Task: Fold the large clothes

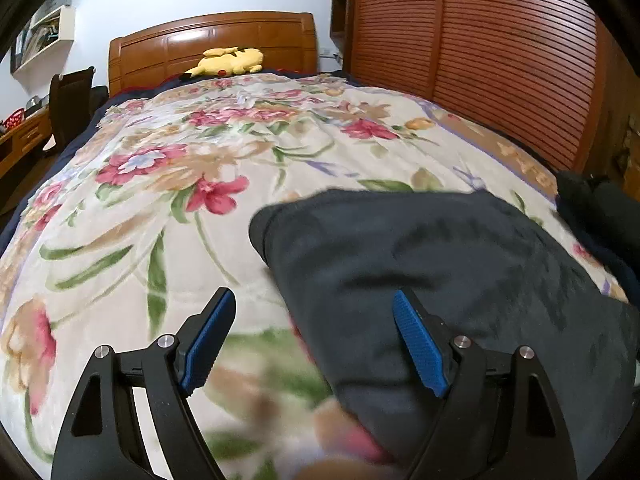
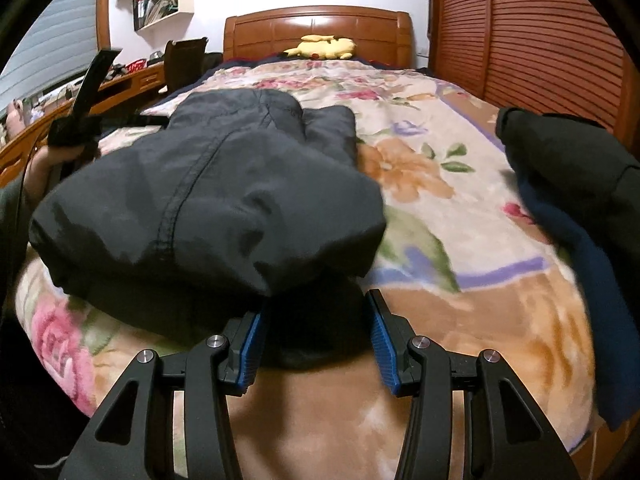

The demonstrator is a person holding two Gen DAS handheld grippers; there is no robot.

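Note:
A dark grey jacket (image 2: pixel 208 184), folded into a thick bundle, lies on the floral blanket (image 2: pixel 440 208) of the bed. In the right wrist view my right gripper (image 2: pixel 316 320) sits at the bundle's near edge. Dark fabric fills the gap from pad to pad, so it is shut on the jacket. In the left wrist view the same jacket (image 1: pixel 440 272) lies to the right. My left gripper (image 1: pixel 314 312) hovers wide open above its left edge, one finger over the jacket and one over the blanket (image 1: pixel 160 184), holding nothing.
More dark and navy clothes (image 2: pixel 576 200) are piled at the bed's right edge. A yellow plush toy (image 1: pixel 230 60) lies by the wooden headboard (image 1: pixel 208 44). Slatted wardrobe doors (image 1: pixel 500 60) run along the right. A desk and chair (image 2: pixel 180 64) stand on the left.

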